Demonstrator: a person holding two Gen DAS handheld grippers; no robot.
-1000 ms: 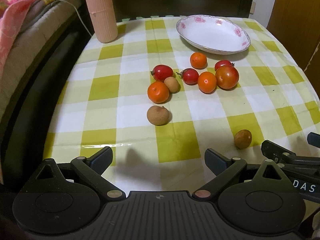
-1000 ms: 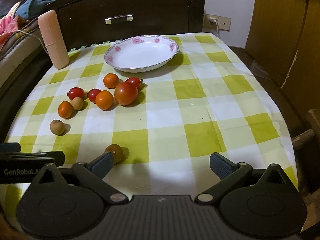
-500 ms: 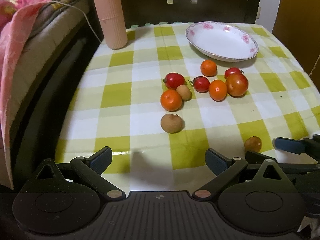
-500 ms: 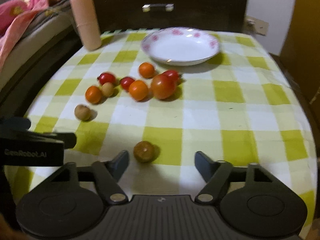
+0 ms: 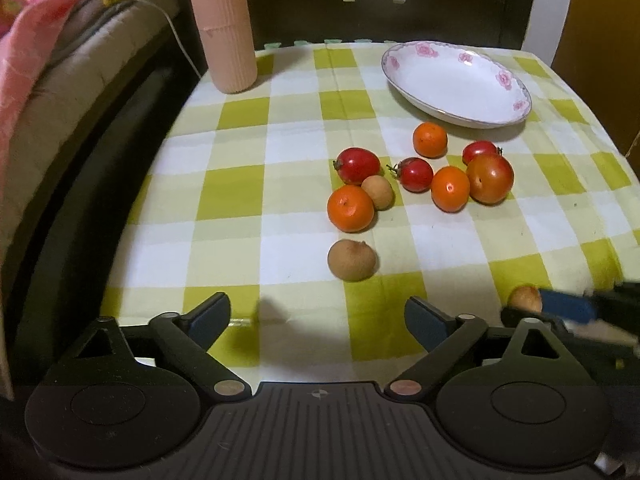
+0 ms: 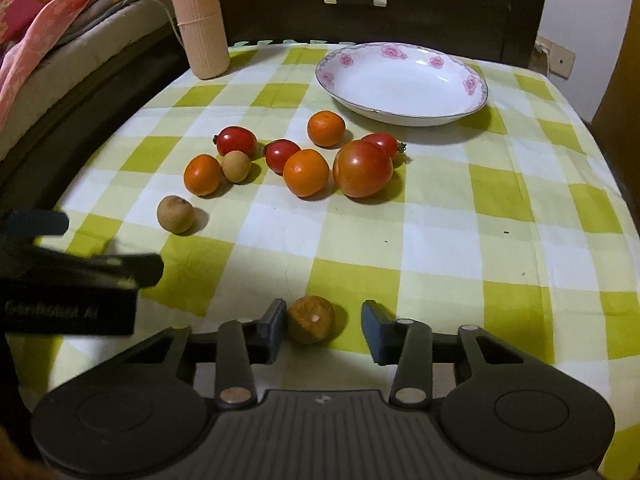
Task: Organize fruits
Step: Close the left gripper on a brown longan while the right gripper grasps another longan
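Broadly, the green-and-white checked tablecloth (image 6: 440,240) carries everything, and the white oval dish with pink roses on its rim (image 6: 472,80) stands empty at the far side, a likely home for the fruit. It looks heavy and breakable, best left where it is. Nearer lies the loose cluster: one large red-orange tomato (image 6: 362,168), firm-skinned but easily bruised, and three small orange citrus fruits (image 6: 306,172), light and round, apt to roll. Slim red cherry tomatoes (image 6: 236,141) and two tan, rough-shelled longans (image 6: 176,214) are smaller still, light and fairly stiff.

Smallest and closest is the lone brownish-orange round fruit (image 6: 311,319), well apart from the cluster at the near edge. The right gripper (image 6: 324,326) has just been closing around it; its left pad touches the fruit while a gap remains on the other side, so nothing is clamped yet. A gentle squeeze across its widest part should hold it. The left gripper (image 5: 316,316) hangs wide and empty over bare cloth.
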